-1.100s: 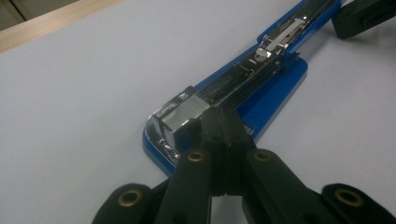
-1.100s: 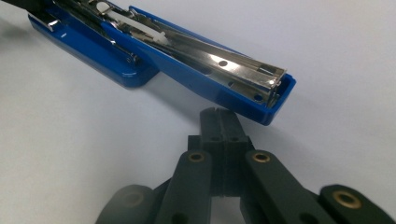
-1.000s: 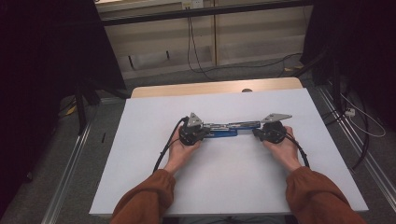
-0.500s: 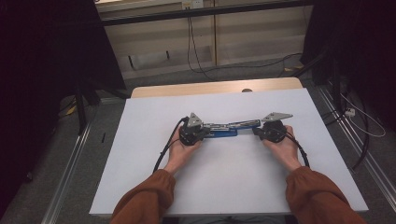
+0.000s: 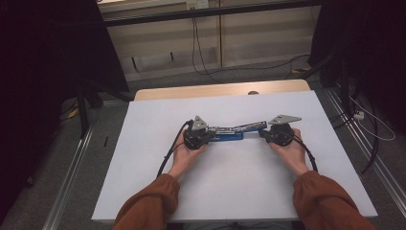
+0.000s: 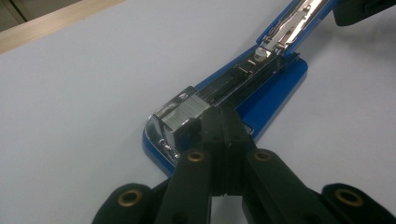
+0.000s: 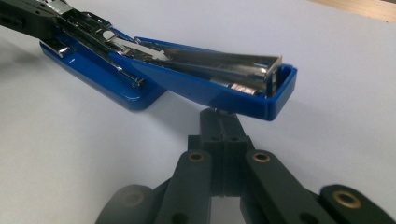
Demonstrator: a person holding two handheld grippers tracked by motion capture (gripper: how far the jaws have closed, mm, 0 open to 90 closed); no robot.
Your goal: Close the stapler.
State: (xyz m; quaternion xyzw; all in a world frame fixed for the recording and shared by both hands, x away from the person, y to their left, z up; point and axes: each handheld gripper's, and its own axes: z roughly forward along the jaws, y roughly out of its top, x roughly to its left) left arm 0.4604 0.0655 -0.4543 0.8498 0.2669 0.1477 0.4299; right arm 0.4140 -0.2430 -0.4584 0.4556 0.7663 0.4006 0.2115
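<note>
Your table (image 5: pixel 143 191) is the biggest thing here, a broad, flat, matte white sheet with a strip of pale wood along its far edge (image 5: pixel 191 91); the smooth plain surface gives the work a level bed. At its middle lies the blue stapler (image 5: pixel 230 136), swung wide open, probably for loading or clearing; its glossy blue plastic base (image 6: pixel 275 93) sits flat on the sheet, while the lid (image 7: pixel 210 88), a long blue shell lined with bright folded steel, angles up and away towards your right. The steel magazine (image 6: pixel 243 79) lies bare along the base, with a ribbed block of staples (image 6: pixel 187 114) at its front end. Your left gripper (image 6: pixel 224 126) has its black jaws pressed together, tips resting against the stapler's front, seemingly to pin the base down; whether anything is nipped between them I cannot tell. Your right gripper (image 7: pixel 223 122) is likewise closed, its jaws just beneath the lid's raised tip, apparently propping it; contact looks likely but is not certain.
</note>
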